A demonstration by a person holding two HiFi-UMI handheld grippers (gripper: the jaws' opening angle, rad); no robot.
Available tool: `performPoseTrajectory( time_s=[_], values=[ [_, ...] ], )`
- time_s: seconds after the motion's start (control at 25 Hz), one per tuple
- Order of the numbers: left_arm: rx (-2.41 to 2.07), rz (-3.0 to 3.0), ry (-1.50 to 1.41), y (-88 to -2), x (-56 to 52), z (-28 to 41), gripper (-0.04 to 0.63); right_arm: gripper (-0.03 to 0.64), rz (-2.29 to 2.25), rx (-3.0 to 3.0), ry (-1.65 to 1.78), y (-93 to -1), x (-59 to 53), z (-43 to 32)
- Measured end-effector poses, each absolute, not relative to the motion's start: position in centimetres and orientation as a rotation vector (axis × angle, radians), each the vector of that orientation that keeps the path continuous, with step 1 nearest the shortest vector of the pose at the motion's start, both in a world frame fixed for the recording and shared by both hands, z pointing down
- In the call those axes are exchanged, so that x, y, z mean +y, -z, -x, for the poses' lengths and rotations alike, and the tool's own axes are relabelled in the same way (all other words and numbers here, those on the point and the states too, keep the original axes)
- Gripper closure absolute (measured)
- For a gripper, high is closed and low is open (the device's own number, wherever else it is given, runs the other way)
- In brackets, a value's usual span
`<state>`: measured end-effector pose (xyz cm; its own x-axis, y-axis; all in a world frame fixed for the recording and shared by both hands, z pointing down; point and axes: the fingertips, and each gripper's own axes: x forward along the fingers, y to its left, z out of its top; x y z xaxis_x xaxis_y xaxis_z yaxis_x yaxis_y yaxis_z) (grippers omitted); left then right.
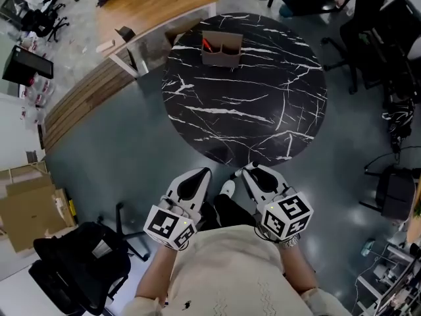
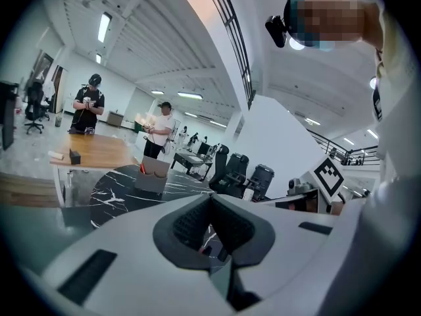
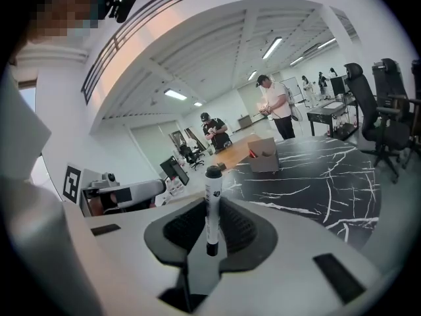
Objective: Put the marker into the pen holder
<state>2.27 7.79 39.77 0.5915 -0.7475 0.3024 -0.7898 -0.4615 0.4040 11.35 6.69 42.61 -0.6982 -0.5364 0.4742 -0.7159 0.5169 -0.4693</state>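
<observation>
A brown cardboard pen holder (image 1: pixel 221 50) stands at the far side of the round black marble table (image 1: pixel 263 104), with something red (image 1: pixel 206 45) in its left compartment. It also shows far off in the left gripper view as the pen holder (image 2: pixel 152 174) and in the right gripper view as the pen holder (image 3: pixel 264 155). Both grippers are held close to my chest, short of the table's near edge. My right gripper (image 3: pixel 212 228) is shut on a white marker (image 3: pixel 212 196) with a black cap, standing upright. My left gripper (image 2: pixel 212 203) is shut with nothing in it. In the head view they are the left gripper (image 1: pixel 197 176) and right gripper (image 1: pixel 253 173).
A wooden desk (image 1: pixel 145 5) runs along the far left. A black office chair (image 1: pixel 79 262) stands at my near left beside cardboard boxes (image 1: pixel 26 206). More black chairs (image 1: pixel 388 38) and cables crowd the right. Two people (image 2: pixel 159 130) stand beyond the table.
</observation>
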Motion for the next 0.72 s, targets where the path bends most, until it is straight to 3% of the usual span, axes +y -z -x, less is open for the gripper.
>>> performPoseTrajectory(
  time_s=[0.72],
  values=[
    [-1.210, -2.319, -0.137, -40.8, 3.4, -1.9, 0.588, 0.537, -1.101, -2.445, -0.997, -43.8, 3.6, -12.0]
  ],
)
